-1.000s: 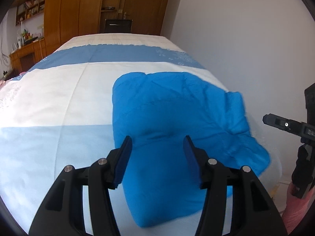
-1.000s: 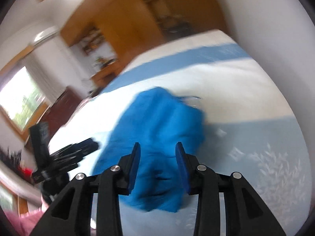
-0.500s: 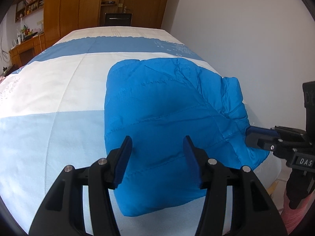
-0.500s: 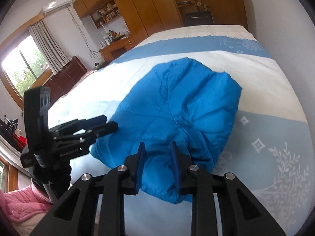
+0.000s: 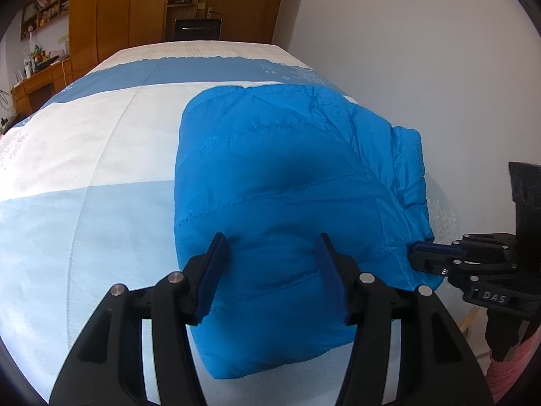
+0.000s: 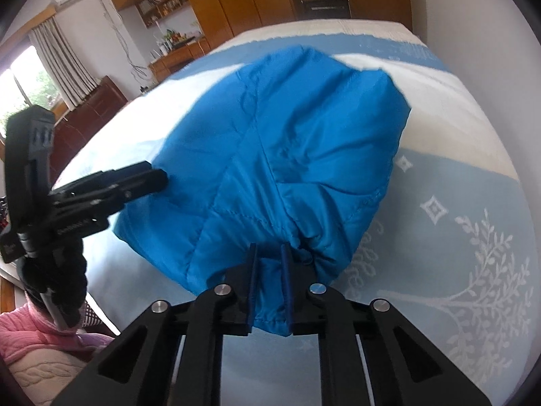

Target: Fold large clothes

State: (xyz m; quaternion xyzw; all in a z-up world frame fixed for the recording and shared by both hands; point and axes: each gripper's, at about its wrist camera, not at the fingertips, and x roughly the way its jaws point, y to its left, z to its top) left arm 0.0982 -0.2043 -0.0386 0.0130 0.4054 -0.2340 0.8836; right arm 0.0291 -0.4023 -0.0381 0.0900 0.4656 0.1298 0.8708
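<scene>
A bright blue padded jacket [image 5: 287,182] lies folded in a bulky bundle on the bed, near its right edge. It also shows in the right wrist view [image 6: 287,155]. My left gripper [image 5: 272,264] is open, its fingers spread over the jacket's near edge. My right gripper [image 6: 269,270] is shut on the jacket's near hem, with blue fabric pinched between the pads. The right gripper also shows in the left wrist view [image 5: 419,257] at the jacket's right corner. The left gripper shows in the right wrist view [image 6: 159,177], touching the jacket's left side.
The bed [image 5: 84,176] has a white and light blue quilt. A white wall [image 5: 422,50] runs close along the right side. Wooden wardrobes [image 5: 135,6] stand beyond the bed's far end. A dark dresser [image 6: 88,115] and window are at the left.
Both grippers have moved in toward the jacket. My right gripper has closed from a narrow gap onto the jacket's hem. My left gripper stays open.
</scene>
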